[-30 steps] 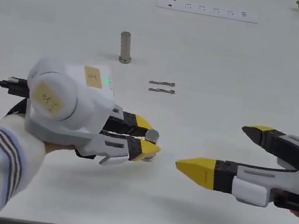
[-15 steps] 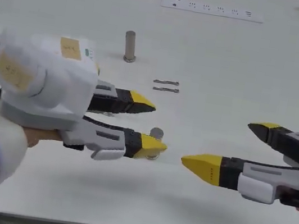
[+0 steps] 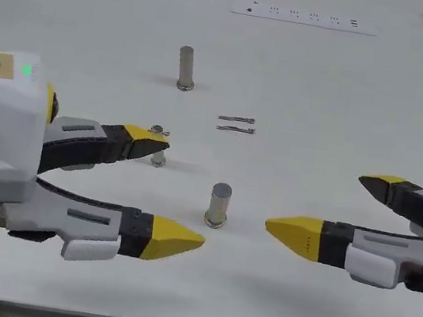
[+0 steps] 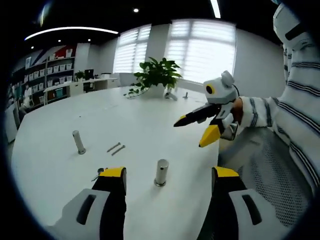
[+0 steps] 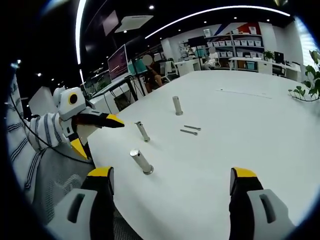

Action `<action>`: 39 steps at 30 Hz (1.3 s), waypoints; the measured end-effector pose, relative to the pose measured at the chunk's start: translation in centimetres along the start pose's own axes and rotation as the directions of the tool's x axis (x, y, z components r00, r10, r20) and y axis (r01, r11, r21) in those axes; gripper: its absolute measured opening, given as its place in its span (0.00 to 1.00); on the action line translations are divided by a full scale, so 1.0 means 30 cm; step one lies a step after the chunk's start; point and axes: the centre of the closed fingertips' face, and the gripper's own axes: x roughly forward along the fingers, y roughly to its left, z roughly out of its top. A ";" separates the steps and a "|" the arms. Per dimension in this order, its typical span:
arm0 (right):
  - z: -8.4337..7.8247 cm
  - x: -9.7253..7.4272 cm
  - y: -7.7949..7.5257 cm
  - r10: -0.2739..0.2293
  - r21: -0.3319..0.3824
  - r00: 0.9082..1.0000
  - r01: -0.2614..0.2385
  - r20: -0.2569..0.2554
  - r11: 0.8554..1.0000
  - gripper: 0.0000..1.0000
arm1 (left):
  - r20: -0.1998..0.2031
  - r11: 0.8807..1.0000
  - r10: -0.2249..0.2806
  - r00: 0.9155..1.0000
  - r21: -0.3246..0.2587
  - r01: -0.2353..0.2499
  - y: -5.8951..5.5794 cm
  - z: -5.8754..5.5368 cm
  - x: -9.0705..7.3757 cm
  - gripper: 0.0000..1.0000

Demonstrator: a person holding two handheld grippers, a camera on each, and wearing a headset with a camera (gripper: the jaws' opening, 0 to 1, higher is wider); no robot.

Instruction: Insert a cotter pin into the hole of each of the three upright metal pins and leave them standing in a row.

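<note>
Since left gripper (image 3: pixel 184 193) and right gripper (image 3: pixel 314 202) both gape empty, risk: 1 jaw could clip the upright pin (image 3: pixel 219 204) nearest the front edge of the desk (image 3: pixel 382 97), toppling it.

Left claw (image 3: pixel 184 194), right claw (image 3: pixel 314 203) yellow-tipped; pins (image 3: pixel 219 202) silver; table (image 3: pixel 352 84) white.

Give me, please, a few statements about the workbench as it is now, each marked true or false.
1. The near metal pin lies on its side. False: it stands upright.
2. Two loose cotter pins lie side by side on the table. True.
3. The left gripper is shut on a cotter pin. False: it is open and holds nothing.
4. The right gripper is open. True.
5. The far metal pin is held by the right gripper. False: it stands alone, farther back.
</note>
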 end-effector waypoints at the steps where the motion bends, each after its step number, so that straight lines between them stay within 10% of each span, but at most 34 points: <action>1: 0.001 0.000 -0.002 0.000 0.000 1.000 0.000 -0.001 1.000 0.95 | 0.003 1.000 0.005 1.000 -0.007 -0.005 -0.001 -0.003 -0.004 0.71; 13: 0.016 0.006 -0.017 0.018 -0.013 1.000 -0.018 -0.011 1.000 0.93 | -0.031 0.996 0.030 0.999 -0.087 -0.032 -0.020 -0.066 -0.030 0.99; 25: 0.066 0.035 -0.044 0.063 -0.080 0.996 -0.067 -0.056 0.994 0.90 | -0.039 0.986 0.108 0.993 -0.126 -0.112 -0.002 -0.086 -0.039 0.99; 39: 0.137 0.126 -0.054 0.149 -0.255 0.966 -0.202 -0.210 0.946 0.64 | -0.038 0.975 0.154 0.987 -0.153 -0.159 0.000 -0.090 -0.062 0.99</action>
